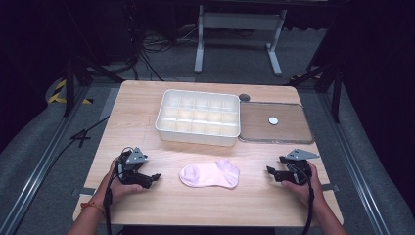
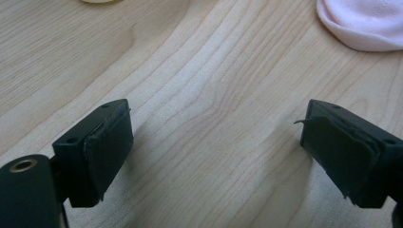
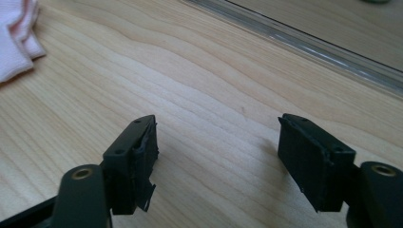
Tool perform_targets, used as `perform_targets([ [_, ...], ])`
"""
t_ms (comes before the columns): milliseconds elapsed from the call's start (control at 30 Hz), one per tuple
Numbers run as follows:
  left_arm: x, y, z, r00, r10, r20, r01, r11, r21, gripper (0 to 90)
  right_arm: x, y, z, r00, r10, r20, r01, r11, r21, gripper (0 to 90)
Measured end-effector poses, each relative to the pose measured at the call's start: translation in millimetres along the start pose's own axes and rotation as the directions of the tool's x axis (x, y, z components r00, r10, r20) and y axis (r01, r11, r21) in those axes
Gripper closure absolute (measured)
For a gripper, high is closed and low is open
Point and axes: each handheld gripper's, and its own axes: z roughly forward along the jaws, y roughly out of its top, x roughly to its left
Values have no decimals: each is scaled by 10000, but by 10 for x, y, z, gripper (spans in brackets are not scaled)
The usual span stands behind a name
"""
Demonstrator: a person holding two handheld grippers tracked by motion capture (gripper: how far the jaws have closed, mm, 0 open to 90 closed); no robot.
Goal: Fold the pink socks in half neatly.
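Note:
A pink sock lies flat on the wooden table, near its front middle. My left gripper rests on the table to the left of the sock, open, with bare wood between its jaws. In the left gripper view the sock's toe end shows at the upper right. My right gripper sits to the right of the sock, open and holding nothing. The right gripper view has the sock's cuff at its upper left.
A white tray divided into several compartments stands at the table's middle back. Beside it on the right lies a clear flat lid with a small white disc on it; the lid's edge shows ahead of my right gripper.

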Motion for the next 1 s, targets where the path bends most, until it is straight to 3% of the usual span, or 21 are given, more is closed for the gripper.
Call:
perform_targets([
  [133, -5, 1, -2, 10000, 10, 22, -10, 10000, 11, 127, 44, 42, -39, 9993, 59, -365, -69, 9996, -277, 364],
  [267, -10, 9, -17, 10000, -9, 68, 8, 9999, 148, 140, 161, 114, -50, 9961, -348, -813, 319, 9988, -367, 465],
  [433, -29, 12, -12, 9999, -102, -31, 102, 9999, 111, 145, 350, 227, -45, 9861, -723, -1498, 642, 9962, -582, 537],
  [733, -60, 18, -11, 9995, -276, -162, 277, 9996, 76, 160, 537, 329, -6, 9733, -1280, -1907, 1169, 9908, -682, 564],
  [800, -73, 25, -8, 9993, -368, -32, 368, 9993, 52, 163, 576, 359, 4, 9703, -1399, -1974, 1291, 9894, -664, 564],
  [933, -85, 57, -19, 9980, -540, 325, 540, 9985, 12, 242, 656, 417, 33, 9612, -1598, -2247, 1465, 9864, -746, 595],
  [1000, -122, 99, -32, 9983, -533, 244, 534, 9986, -33, 277, 696, 449, 42, 9566, -1798, -2294, 1663, 9831, -769, 614],
])
